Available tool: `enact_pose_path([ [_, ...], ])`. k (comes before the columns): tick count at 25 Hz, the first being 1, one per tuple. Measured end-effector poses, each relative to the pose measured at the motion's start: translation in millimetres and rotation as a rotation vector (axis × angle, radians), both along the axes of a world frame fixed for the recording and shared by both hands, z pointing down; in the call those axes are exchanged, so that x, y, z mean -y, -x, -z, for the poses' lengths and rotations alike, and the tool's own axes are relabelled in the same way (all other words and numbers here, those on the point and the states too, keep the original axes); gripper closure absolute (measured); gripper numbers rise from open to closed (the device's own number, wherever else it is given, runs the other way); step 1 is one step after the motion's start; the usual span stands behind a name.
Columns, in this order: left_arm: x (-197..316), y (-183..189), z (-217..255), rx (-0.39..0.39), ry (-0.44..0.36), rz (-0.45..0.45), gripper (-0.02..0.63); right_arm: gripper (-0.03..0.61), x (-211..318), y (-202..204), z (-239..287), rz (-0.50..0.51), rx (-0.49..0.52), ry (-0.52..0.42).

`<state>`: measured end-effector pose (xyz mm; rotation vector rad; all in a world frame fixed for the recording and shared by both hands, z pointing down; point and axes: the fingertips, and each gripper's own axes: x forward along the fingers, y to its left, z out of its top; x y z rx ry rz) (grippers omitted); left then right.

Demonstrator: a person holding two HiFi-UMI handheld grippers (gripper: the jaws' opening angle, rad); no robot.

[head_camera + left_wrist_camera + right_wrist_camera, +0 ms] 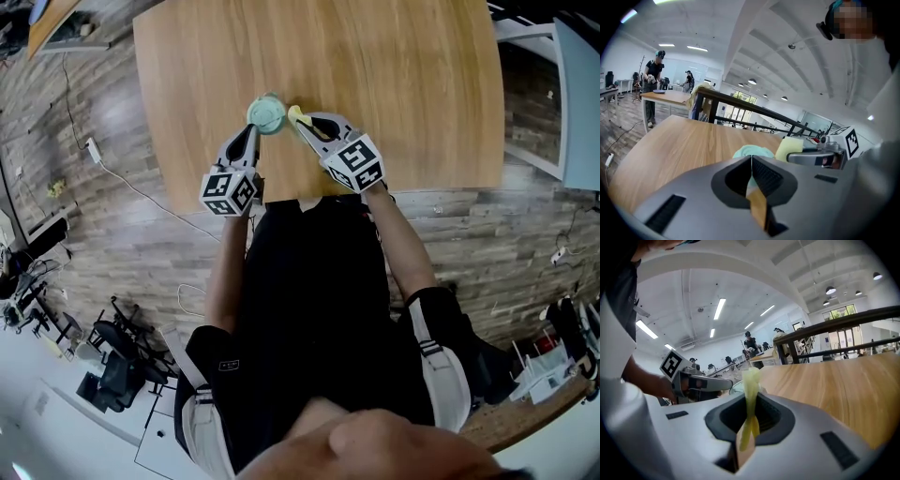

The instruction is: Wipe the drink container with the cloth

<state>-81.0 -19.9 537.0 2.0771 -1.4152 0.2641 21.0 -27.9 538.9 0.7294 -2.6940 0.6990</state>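
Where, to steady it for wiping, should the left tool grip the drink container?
Its near-left edge, from the person's side, where the left tool seems shut on it: the drink container stands upright, and the right tool holds the yellow cloth at its right.

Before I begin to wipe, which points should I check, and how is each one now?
1. The yellow cloth sits in the right tongs: ok, pinched between them.
2. The left tongs hold the green drink container: ok, they look closed on its edge.
3. The cloth touches the container: cannot tell; they are close together.
4. The container is over the table, inside its near edge: ok.
5. The container is closed on top: cannot tell.
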Motion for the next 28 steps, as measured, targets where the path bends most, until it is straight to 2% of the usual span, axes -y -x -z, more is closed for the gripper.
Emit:
enact_pose_path([
  [3, -2, 2, 0, 0.024, -0.008, -0.012, 0.589, 0.534, -3, 11, -15, 0.046, -0.003, 0.035],
  [9, -4, -2, 2, 0.016, -0.011, -0.007, 0.589, 0.534, -10, 20, -38, 0.129, -0.036, 0.058],
  [20, -4, 0, 2, -0.018, -0.018, 0.017, 0.59, 0.534, -1, 29, -55, 0.125, 0.013, 0.124],
  [28, -6, 1, 5, -0.011, -0.021, 0.015, 0.589, 0.533, -2, 32, -68, 0.181, 0.021, 0.173],
])
